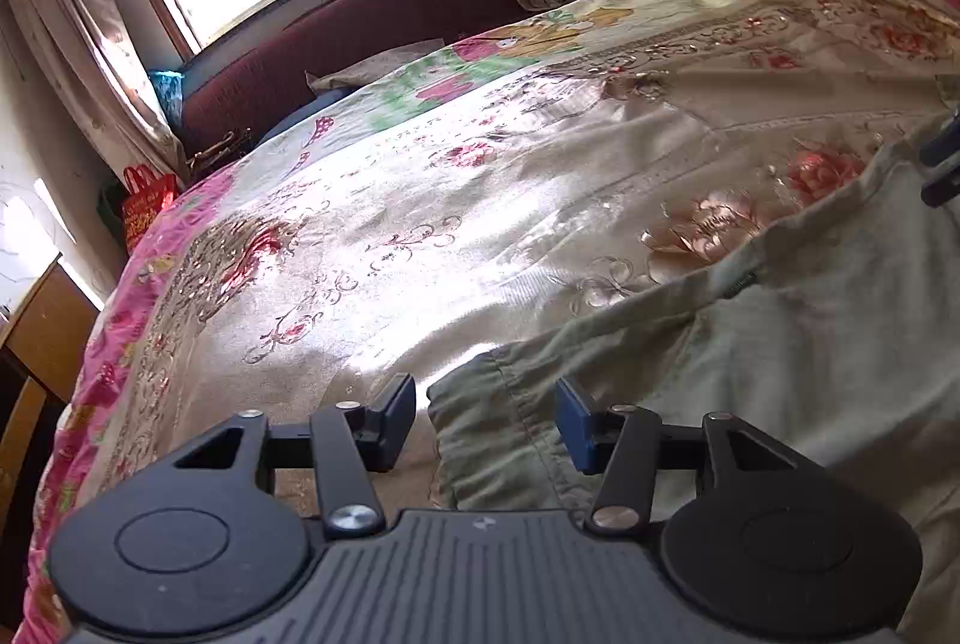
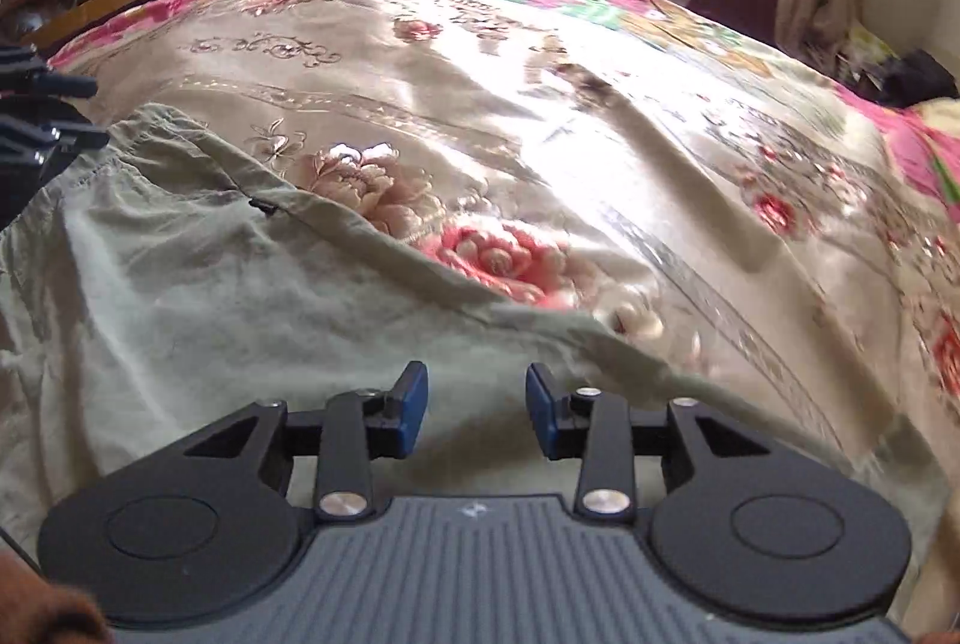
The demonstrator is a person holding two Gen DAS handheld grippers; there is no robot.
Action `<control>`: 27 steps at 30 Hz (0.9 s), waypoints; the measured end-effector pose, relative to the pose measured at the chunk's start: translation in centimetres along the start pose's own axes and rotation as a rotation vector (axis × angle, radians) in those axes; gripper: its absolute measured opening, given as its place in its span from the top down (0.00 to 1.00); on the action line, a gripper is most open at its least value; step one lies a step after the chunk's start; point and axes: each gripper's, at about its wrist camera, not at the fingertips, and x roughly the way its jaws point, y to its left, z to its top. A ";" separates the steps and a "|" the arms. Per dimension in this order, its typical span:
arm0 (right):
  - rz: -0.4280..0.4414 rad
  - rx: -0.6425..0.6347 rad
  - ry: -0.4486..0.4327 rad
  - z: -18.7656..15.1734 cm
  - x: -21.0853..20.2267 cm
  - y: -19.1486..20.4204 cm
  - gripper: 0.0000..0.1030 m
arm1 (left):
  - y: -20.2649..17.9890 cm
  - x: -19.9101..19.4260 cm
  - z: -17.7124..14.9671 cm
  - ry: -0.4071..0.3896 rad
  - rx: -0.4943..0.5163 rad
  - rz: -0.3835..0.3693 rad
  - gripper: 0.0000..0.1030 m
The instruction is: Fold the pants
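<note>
Pants [image 1: 810, 344] of pale olive-green cloth lie spread on the bed [image 1: 420, 224], over its shiny floral bedspread. Only part of the garment shows, so its full length cannot be judged; the visible upper edge runs as a long diagonal seam. In the left wrist view that edge climbs from the lower centre toward the upper right, and a hemmed corner sits between the fingers of the left tool [image 1: 486, 419]. Those fingers stand apart, on either side of the corner without closing on it. In the right wrist view the pants [image 2: 210, 284] fill the left and lower part of the picture, their edge sloping down from upper left to lower right. The right tool [image 2: 477, 407] also has its fingers apart, poised over the cloth near that edge; whether they touch it cannot be told. A small dark zipper pull [image 2: 262, 206] shows near the seam.
</note>
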 end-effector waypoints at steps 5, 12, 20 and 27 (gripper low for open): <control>0.051 -0.072 0.062 1.5 4.8 -0.4 0.50 | 2.0 5.5 -0.4 0.116 -0.048 -0.093 0.26; 0.087 -0.081 0.045 0.9 5.1 -1.5 0.51 | 0.4 6.5 -0.7 0.130 -0.035 -0.104 0.36; 0.046 -0.093 0.057 1.3 3.4 0.0 0.98 | -1.3 5.0 0.1 0.122 0.033 -0.081 0.66; 0.032 -0.052 -0.092 2.1 -5.3 0.6 0.98 | 0.6 -1.7 1.2 -0.004 -0.027 -0.103 0.67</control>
